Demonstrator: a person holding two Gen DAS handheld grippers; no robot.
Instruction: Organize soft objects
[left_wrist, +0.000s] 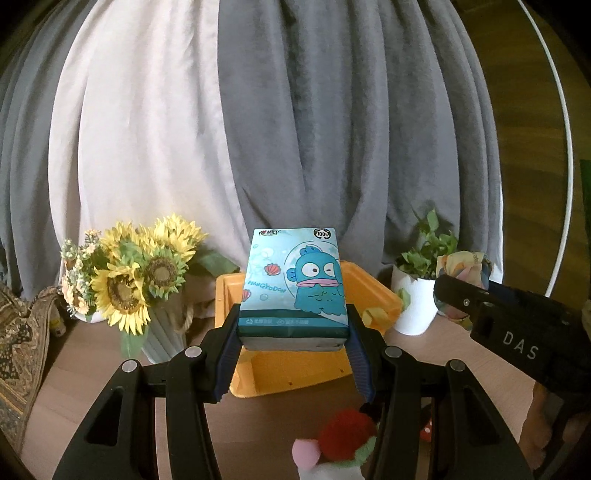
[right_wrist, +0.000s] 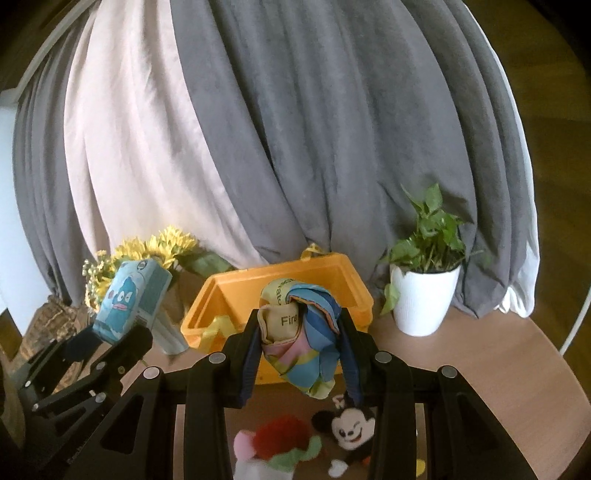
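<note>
Tissue pack (left_wrist: 293, 291) and cloth (right_wrist: 299, 332) held above bin (right_wrist: 236, 291).

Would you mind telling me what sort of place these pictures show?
Probably a room in a home, arranged for tidying: a round wooden table before floor-length grey and cream curtains, with a white potted green plant and an orange plastic bin on it.

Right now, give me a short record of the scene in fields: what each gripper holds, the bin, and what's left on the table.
left gripper: shut on tissue pack
right gripper: shut on bundled colourful cloth
yellow bin: open, behind both grippers
left on table: Mickey plush, red-haired plush
</note>
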